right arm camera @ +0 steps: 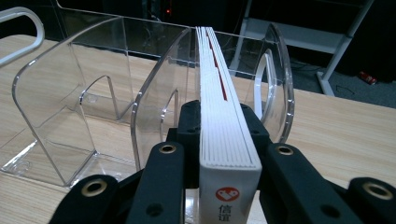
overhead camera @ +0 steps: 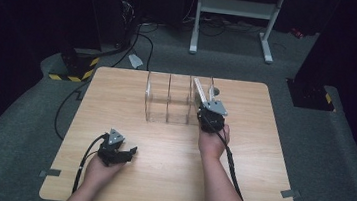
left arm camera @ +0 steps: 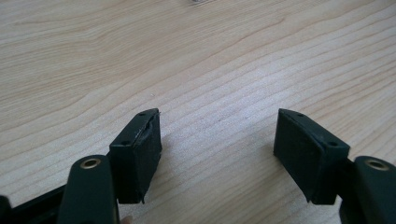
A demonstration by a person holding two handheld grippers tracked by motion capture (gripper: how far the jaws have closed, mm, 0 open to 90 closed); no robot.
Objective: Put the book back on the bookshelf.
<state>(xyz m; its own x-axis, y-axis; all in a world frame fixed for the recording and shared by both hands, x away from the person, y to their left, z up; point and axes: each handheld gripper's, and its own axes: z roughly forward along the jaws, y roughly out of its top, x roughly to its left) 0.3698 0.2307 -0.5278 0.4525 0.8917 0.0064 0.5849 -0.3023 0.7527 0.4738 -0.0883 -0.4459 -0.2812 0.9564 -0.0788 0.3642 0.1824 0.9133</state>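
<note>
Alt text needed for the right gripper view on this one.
The right gripper clamps a white book by its edge, its red-logo spine nearest the camera. The book points into the right-end slot of a clear acrylic file rack on a pale wooden table.

A light wooden table [overhead camera: 131,100] stands on grey carpet [overhead camera: 322,146] in a dark room. Beyond its far edge stands a white metal frame [overhead camera: 236,8], with black cables [overhead camera: 140,38] and a yellow-black striped block [overhead camera: 72,66] at far left.
</note>
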